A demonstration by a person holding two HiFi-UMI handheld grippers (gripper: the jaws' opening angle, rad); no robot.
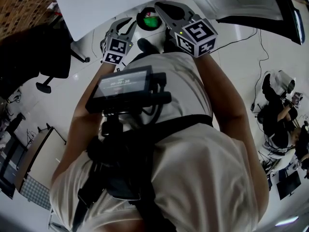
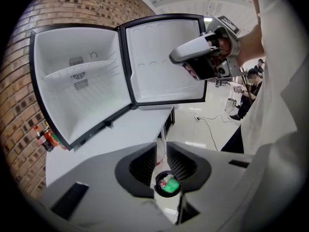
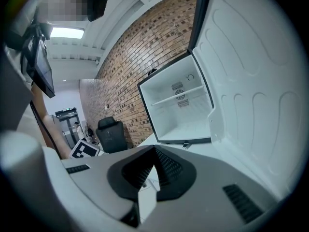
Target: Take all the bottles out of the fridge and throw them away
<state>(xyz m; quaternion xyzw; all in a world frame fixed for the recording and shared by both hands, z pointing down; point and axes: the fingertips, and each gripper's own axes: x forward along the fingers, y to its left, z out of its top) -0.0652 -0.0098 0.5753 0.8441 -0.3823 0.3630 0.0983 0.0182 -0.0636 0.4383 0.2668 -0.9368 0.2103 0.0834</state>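
Small white fridge [image 2: 77, 91], black-trimmed: stands on flat white desk [image 2: 120, 134], against rough brown brick wall [image 3: 145, 47]. Smooth moulded plastic inside, one thin shelf, vent slots at the back; holds no bottles.

Fridge door [image 2: 164, 62]: swung wide open, shallow round dimples pressed into its white liner.

Round white bin [image 1: 139, 21], dark rim: sits on glossy pale floor [image 2: 203, 134], just off the desk's edge. Holds green bottle [image 2: 170, 186] lying inside, with a small red-and-white scrap beside it; too small to make out further.

Left gripper [image 2: 161, 151], matt grey with ribbed black pads: hangs directly over the bin mouth, tilted down. Jaws parted by a narrow straight gap, nothing between the pads.

Right gripper [image 3: 154, 151], same build: held beside the left, pointing at the open fridge. Ribbed pads meet at the tips, clamping nothing.

Black padded office chair [image 3: 110, 132]: near the brick wall, beyond the desk's far end.
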